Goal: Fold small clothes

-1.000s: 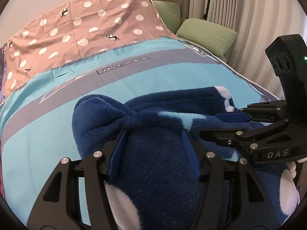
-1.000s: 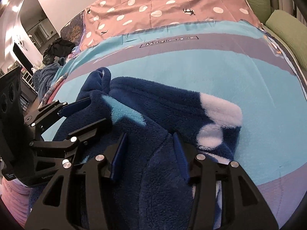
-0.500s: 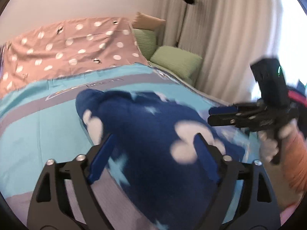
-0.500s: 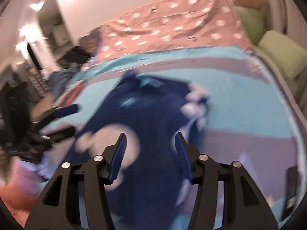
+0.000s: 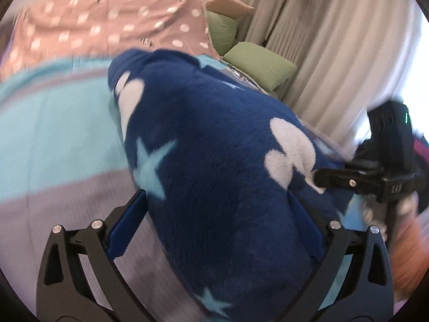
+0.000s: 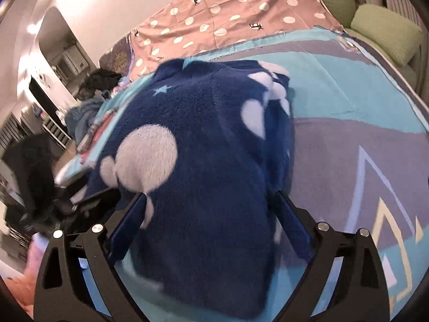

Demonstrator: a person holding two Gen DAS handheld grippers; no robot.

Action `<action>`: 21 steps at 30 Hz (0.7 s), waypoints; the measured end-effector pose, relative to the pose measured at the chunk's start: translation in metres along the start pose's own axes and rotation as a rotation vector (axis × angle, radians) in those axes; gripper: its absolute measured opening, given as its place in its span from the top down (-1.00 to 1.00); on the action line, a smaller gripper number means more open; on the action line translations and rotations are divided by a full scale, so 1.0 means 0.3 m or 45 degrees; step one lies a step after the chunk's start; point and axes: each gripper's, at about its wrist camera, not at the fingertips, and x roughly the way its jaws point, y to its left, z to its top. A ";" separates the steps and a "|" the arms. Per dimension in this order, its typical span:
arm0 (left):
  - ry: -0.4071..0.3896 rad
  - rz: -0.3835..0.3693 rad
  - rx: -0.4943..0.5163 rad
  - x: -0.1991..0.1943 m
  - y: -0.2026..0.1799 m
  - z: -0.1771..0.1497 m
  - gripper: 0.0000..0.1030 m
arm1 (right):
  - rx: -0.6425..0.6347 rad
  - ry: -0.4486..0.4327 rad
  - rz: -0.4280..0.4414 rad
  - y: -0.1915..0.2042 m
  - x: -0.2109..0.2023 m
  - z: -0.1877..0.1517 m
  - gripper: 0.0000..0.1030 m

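Observation:
A navy fleece garment (image 5: pixel 214 147) with white mouse-head shapes and pale blue stars lies folded on the bed cover (image 5: pixel 53 134). My left gripper (image 5: pixel 217 201) straddles its near end, jaws opening wide, pads not pressing the fleece. In the right wrist view the same garment (image 6: pixel 203 134) fills the middle, and my right gripper (image 6: pixel 210 198) straddles it too, jaws opening, the fleece loose between them. The right gripper (image 5: pixel 335 179) also shows at the garment's right side, held by a hand (image 5: pixel 407 206). Blurred at the left edge is the left gripper (image 6: pixel 88 201).
The turquoise and grey cover (image 6: pixel 348 107) spreads to the right of the garment. A pink dotted cloth (image 6: pixel 241 13) lies at the far end, with green pillows (image 6: pixel 386 35) and curtains (image 5: pixel 335 53) beyond. Piled clothes (image 6: pixel 85 112) sit past the bed's left side.
Both grippers were closed on bunched fleece a second ago. Their jaws have since spread wide, the garment has been flipped over toward me, and both hands have drawn back.

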 end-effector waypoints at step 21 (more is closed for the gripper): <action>0.056 -0.179 -0.219 0.016 0.087 -0.063 -0.96 | 0.457 0.289 0.322 -0.071 -0.029 -0.173 -0.96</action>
